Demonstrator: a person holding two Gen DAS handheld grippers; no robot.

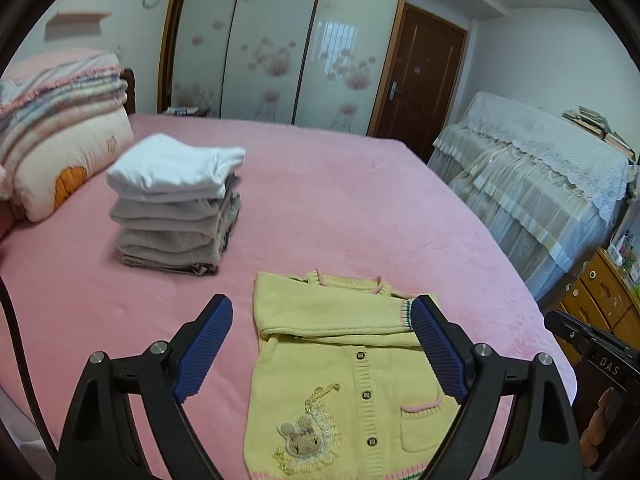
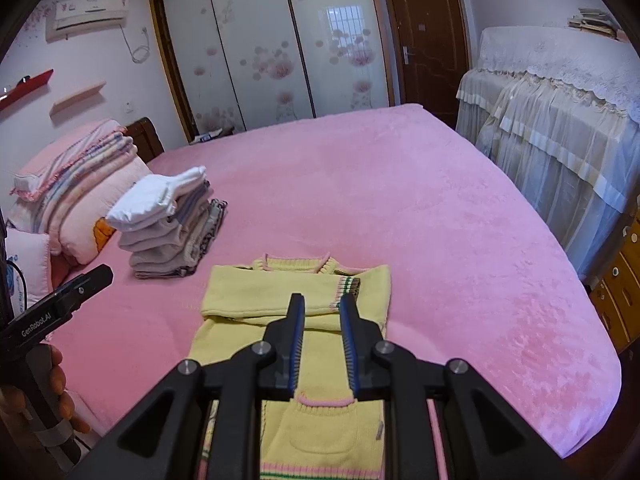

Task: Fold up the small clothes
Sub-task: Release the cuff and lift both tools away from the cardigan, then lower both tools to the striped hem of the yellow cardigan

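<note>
A small yellow knit cardigan [image 1: 344, 360] with a bunny patch lies flat on the pink bed, both sleeves folded across its chest. It also shows in the right wrist view [image 2: 280, 292]. My left gripper [image 1: 322, 312] is wide open and empty, hovering above the cardigan's upper part. My right gripper [image 2: 322, 304] hangs over the cardigan's middle, its jaws a narrow gap apart with nothing between them. A stack of folded clothes [image 1: 176, 204] with a white piece on top sits to the far left, and shows in the right wrist view [image 2: 168, 224].
The pink bedspread [image 2: 400, 200] covers the whole bed. Folded quilts and pillows [image 1: 52, 128] lie at the headboard on the left. A lace-covered piece of furniture [image 1: 532, 168] and a wooden drawer unit [image 1: 604, 300] stand right of the bed. The wardrobe [image 1: 280, 40] is behind.
</note>
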